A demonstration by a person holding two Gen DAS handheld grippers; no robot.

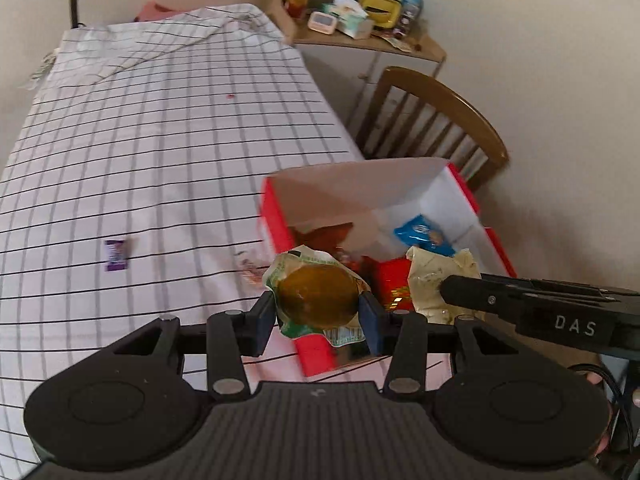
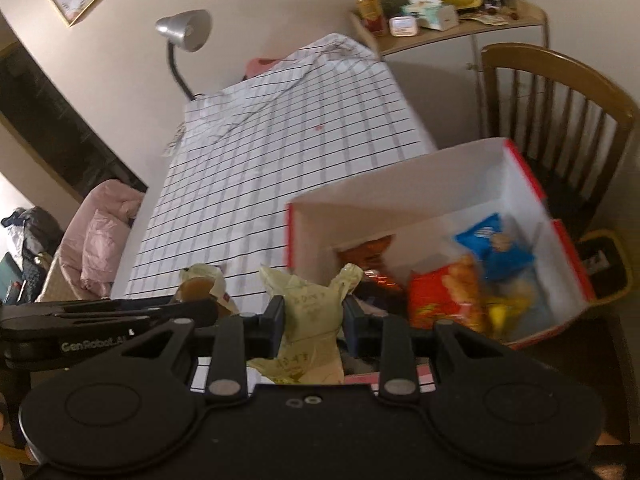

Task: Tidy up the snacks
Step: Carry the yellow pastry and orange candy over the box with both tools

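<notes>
**Both grippers loaded at the near edge of the snack box**

The left gripper (image 1: 318, 312) is clamped on a round brown pastry (image 1: 318, 300) in a clear wrapper with green and white print; the pastry sits squarely between the two fingers, its broad face turned toward the camera and its crinkled wrapper edges spilling above and below the pads. The right gripper (image 2: 314, 320) is clamped on a pale yellow wrapped snack (image 2: 310, 316), whose long axis runs along the fingers, with twisted wrapper ends rising past the fingertips and the rest trailing back toward the camera.

The red box (image 2: 528, 176), white inside and open at the top, lies ahead of both pairs of fingers. From the left fingers it sits forward and to the right, its near corner directly under the pastry. From the right fingers it sits forward and right as well, with the opening beginning just beyond the fingertips. Inside are a blue packet (image 2: 494, 248), an orange-red packet (image 2: 444, 296) and other snacks too blurred to name.

The two grippers hang just beside each other, the left one to the left of the right one's fingers. Both seem to be over or close above the near rim, so a drop probably needs only a short push forward; which is nearer cannot be told.

Well to the left of the left fingers, a small purple candy (image 1: 116, 255) lies alone on the checked tablecloth (image 1: 160, 140), not yet collected.
</notes>
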